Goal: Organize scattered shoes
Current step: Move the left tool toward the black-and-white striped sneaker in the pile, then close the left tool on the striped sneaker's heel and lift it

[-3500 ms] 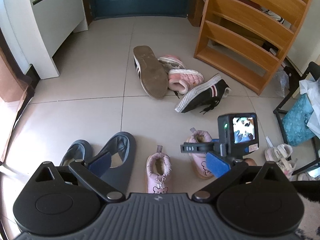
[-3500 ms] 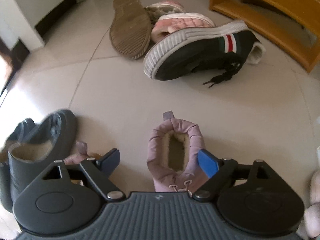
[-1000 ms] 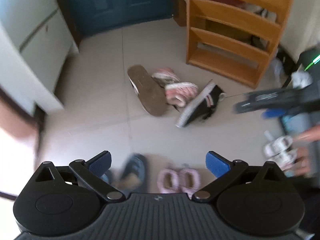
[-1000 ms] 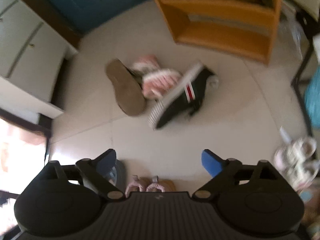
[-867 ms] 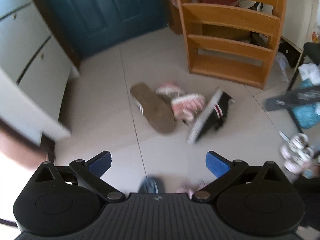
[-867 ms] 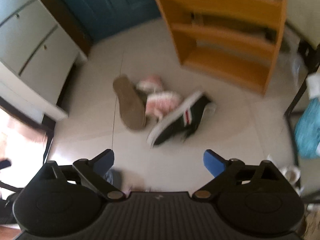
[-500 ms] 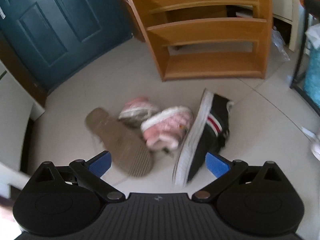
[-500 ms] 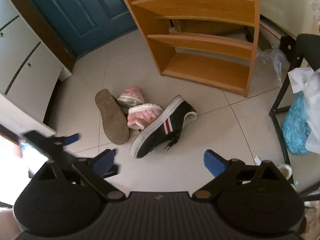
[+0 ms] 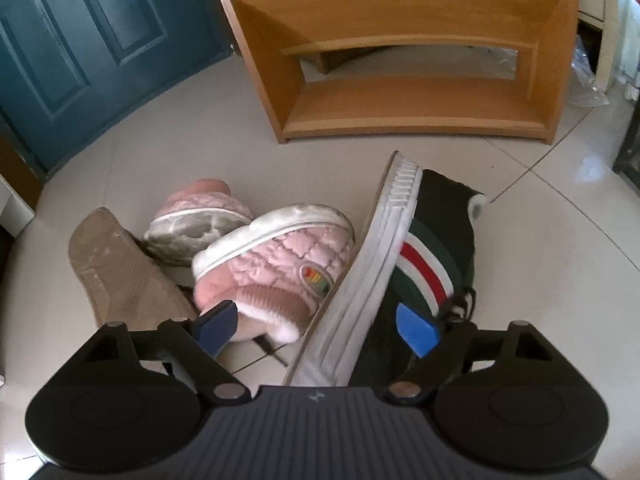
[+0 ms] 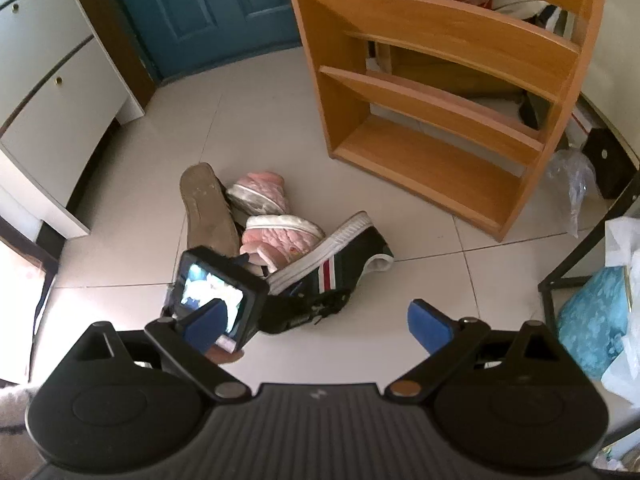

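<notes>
While left tongs (image 9: 320, 326) gape, black sneaker (image 9: 424, 248) on side, toe toward rack (image 9: 400, 120).

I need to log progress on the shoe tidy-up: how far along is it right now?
Done: nothing visibly; the wooden rack's lower shelves hold no shoes.
In hand: nothing gripped. The open left gripper straddles the black sneaker, lying on its side; the right gripper hangs open above the floor.
Left: that sneaker, two pink boots and an overturned shoe, piled together.

Black sneaker (image 9: 436, 240) red-white-green stripes; pink quilted boots (image 9: 280, 264); teal door (image 9: 100, 40)
</notes>
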### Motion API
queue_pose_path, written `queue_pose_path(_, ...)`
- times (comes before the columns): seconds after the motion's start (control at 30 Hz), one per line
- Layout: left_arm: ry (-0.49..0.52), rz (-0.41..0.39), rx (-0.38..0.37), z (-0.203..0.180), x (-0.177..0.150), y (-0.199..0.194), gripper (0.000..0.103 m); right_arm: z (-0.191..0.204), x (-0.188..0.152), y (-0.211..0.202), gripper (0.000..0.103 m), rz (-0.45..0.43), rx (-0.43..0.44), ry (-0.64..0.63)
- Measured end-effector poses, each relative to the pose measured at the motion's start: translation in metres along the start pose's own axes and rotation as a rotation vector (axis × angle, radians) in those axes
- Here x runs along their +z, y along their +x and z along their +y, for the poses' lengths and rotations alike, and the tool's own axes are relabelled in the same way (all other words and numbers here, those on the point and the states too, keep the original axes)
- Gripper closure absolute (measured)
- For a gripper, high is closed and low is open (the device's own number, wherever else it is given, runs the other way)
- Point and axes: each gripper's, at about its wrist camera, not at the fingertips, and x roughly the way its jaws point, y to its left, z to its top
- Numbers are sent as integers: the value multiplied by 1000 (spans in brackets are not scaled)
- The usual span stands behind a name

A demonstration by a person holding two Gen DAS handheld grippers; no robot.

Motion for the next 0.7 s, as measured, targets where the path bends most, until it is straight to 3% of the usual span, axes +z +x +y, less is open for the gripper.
queue_pose_path(0.1, 87, -49, 51, -15, 4, 2, 8, -3, -4, 2, 6, 11, -14, 2)
queue_pose_path(0.17, 130, -59, 74, -23, 3, 5, 0, -7, -8, 6, 6, 36, -4, 27)
queue_pose_path(0.3, 189, -72, 73, -29, 2, 8, 0, -11, -9, 8, 6, 59, 25, 62)
queue_pose_path(0.43, 349, -185, 139, -49, -7, -4, 0, -11, -6, -1, 6, 32, 41, 68)
queue_pose_path(0.6, 645, -284, 186, -95, -26, -6, 3, -18, -4, -13, 6, -4, 35, 89)
queue_pose_path(0.7, 700, -248, 176, -111, -21, 8, 12, -23, -4, -15, 6, -8, 26, 96)
